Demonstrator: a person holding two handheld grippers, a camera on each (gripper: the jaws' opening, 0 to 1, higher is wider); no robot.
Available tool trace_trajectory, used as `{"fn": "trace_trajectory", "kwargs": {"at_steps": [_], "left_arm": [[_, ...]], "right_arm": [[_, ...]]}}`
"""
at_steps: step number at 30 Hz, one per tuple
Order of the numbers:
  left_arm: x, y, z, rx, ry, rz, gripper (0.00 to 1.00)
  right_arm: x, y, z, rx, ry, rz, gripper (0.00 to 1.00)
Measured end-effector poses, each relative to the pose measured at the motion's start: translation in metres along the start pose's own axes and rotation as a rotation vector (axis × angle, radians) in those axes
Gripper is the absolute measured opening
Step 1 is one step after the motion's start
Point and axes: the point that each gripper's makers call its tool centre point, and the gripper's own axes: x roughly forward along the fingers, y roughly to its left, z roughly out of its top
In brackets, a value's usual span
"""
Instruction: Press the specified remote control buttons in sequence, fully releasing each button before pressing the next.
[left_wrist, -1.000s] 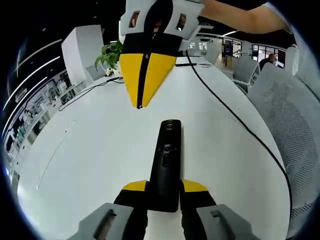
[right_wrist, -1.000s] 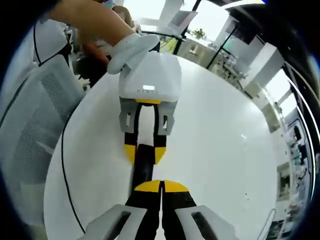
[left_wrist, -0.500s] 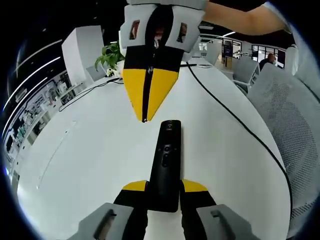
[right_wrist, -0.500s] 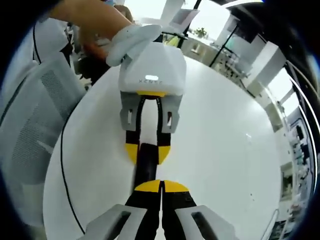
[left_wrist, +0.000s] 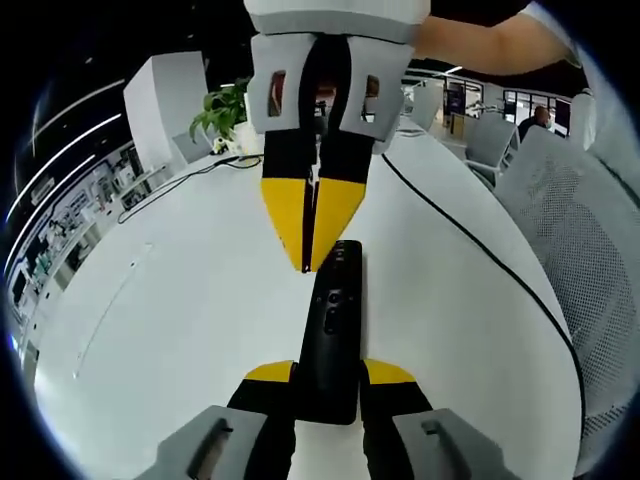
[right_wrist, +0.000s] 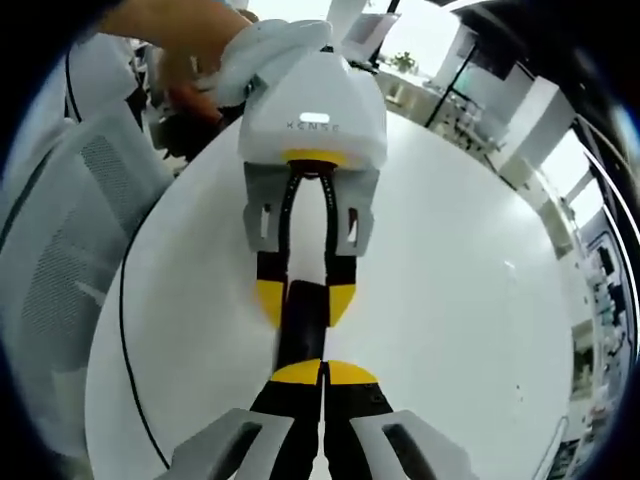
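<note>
Left gripper (left_wrist: 328, 372) pinches near end of remote (left_wrist: 332, 320), steadying it over white table (left_wrist: 180, 310). Right gripper (left_wrist: 309, 266), jaws pressed together, tip at remote's far end. Step judged: approach to button press. Next: align tip over target button, press, lift clear.

Left gripper (left_wrist: 328, 385) low, pointing forward, its 2 yellow-tipped jaws clamped on either side of black bar. Right gripper (left_wrist: 308, 262) faces it from opposite side, angled down, jaws pressed together, tip at bar's far end. Bare forearm (left_wrist: 480, 40) behind right gripper.
</note>
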Motion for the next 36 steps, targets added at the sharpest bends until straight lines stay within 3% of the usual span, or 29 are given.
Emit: {"fn": "trace_trajectory", "kwargs": {"at_steps": [36], "left_arm": [[-0.001, 0.000, 0.000, -0.001, -0.017, 0.003, 0.23]], "right_arm": [[0.025, 0.013, -0.012, -0.007, 0.038, 0.059, 0.00]]}}
